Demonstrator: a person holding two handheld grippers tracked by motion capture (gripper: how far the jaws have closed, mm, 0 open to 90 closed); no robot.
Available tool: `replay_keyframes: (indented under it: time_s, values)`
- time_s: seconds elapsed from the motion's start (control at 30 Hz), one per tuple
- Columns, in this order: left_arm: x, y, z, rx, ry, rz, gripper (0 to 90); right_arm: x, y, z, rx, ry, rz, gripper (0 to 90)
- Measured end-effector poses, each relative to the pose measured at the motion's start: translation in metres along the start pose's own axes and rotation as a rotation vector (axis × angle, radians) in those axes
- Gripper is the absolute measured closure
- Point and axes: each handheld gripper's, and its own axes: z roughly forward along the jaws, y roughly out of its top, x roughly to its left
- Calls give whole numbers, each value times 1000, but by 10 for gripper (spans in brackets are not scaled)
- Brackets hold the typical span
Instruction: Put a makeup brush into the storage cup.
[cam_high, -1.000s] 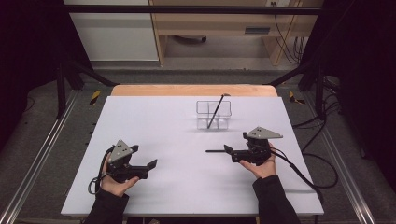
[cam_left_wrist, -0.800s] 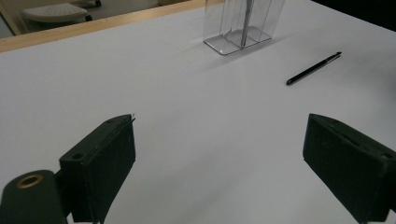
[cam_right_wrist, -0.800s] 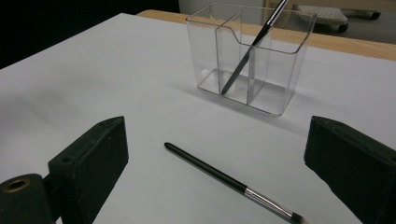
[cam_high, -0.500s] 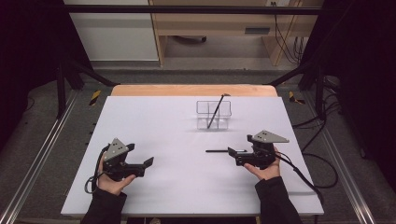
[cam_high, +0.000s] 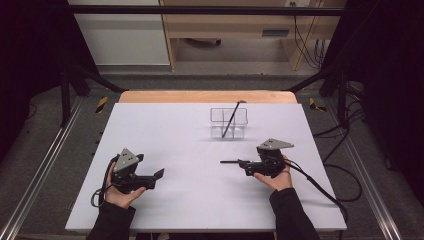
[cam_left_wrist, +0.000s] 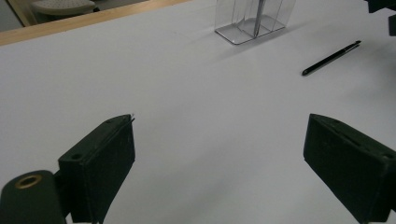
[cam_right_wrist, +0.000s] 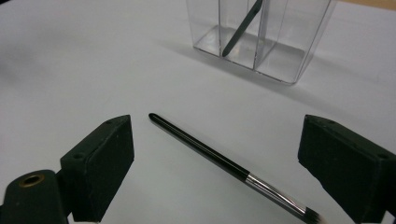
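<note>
A black paintbrush (cam_right_wrist: 224, 163) lay flat between the right gripper (cam_high: 243, 165)'s spread, just-closing jaws, handle toward ten o'clock, bristles seemingly toward four.

White desk (cam_high: 165, 150) with a wooden far edge (cam_high: 207, 96), standing on a grey floor (cam_high: 45, 145). Metal rails (cam_high: 37, 175) flank it left and right. Beyond it, a white cabinet (cam_high: 120, 42) and wooden furniture (cam_high: 225, 30); cables (cam_high: 350, 150) trail at right. Dark surroundings.
</note>
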Motion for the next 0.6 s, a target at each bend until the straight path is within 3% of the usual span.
replay_keyframes:
  time_s: [0.2,0.43,0.6]
  values:
    - [-1,0,0,1,1,5,83,-5,-5,21,69,-24,-15,146]
    - [-2,0,1,2,0,10,83,-8,-8,31,110,-33,-42,235]
    - [-2,0,1,5,0,15,83,-4,-8,36,136,-10,-68,321]
